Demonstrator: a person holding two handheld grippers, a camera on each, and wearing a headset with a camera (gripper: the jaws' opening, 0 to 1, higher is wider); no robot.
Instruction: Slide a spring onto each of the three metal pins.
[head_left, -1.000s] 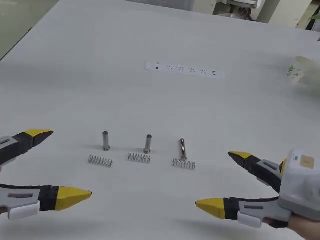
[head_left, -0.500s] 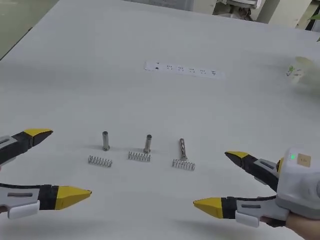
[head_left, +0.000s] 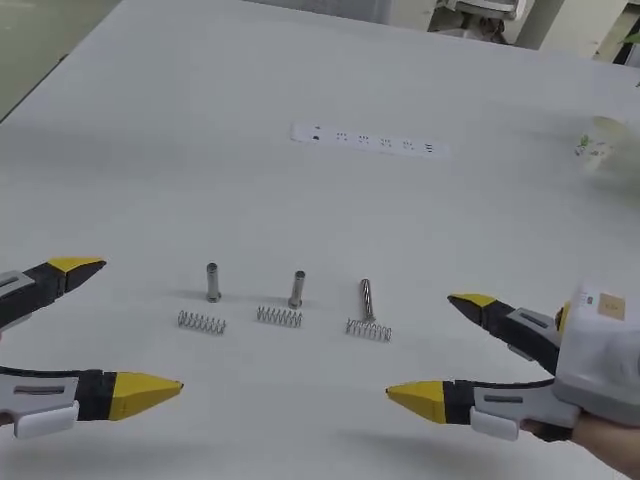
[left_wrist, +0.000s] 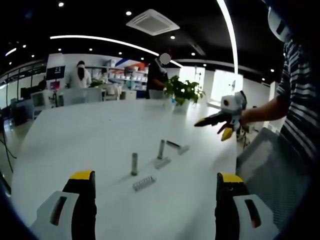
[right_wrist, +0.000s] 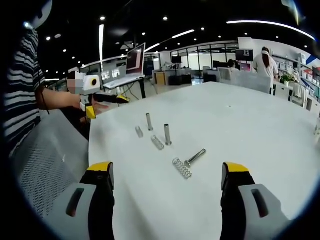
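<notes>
Both grippers hover over the white workbench (head_left: 300, 210), nothing gripped: left gripper (head_left: 113, 325) near-left w/ jaws spread wide, right gripper (head_left: 440, 346) near-right, jaws gaping too. Between them sits a row of three pins: left pin (head_left: 212, 282) & middle pin (head_left: 298, 288) upright, right pin (head_left: 366, 298) lying flat. Left spring (head_left: 201, 321), middle spring (head_left: 278, 317), right spring (head_left: 368, 329) each lie just in front of their pin, none threaded on. Power strip (head_left: 368, 140) well behind

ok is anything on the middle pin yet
Nothing: the middle pin stands bare and upright on the white table. A spring lies flat on the table, on the person's side of it. Nothing hides the pin.
</notes>
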